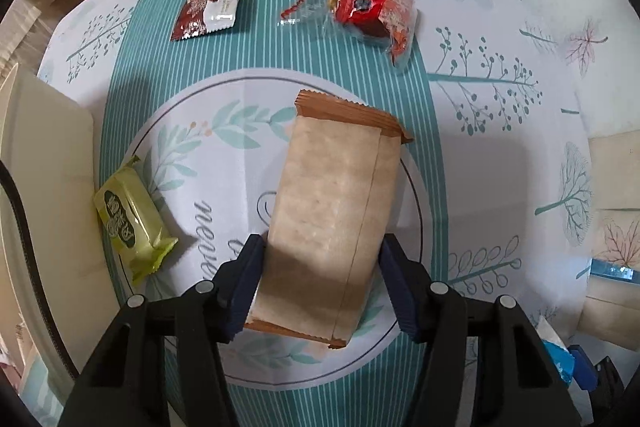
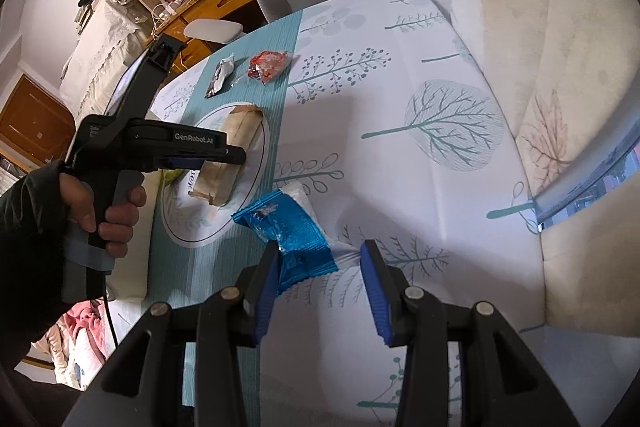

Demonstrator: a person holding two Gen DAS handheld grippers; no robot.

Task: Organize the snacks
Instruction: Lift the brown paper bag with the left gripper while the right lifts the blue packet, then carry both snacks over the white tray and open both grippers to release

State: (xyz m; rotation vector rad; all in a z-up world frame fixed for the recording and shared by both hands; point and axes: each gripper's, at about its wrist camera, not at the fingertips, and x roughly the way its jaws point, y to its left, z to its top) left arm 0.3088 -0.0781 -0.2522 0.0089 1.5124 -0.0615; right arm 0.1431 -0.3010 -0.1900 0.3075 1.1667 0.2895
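While we look straight down from the left wrist, here's what we have:
left gripper [image 1: 322,259]: jaws half open, pads against both long edges of the tan packet [image 1: 332,207], which lies on the round print of the tablecloth [image 1: 500,131].
right gripper [image 2: 320,267]: jaws partly open, blue packet [image 2: 286,233] between them; we can't tell if it's gripped.
other snacks: green packet [image 1: 130,221] left, brown packet [image 1: 212,1] and red packet [image 1: 368,11] far side.

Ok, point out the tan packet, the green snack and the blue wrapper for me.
tan packet [image 1: 332,195], left wrist view, middle of its face.
green snack [image 1: 130,219], left wrist view, centre of the pack.
blue wrapper [image 2: 288,231], right wrist view, middle of the foil.
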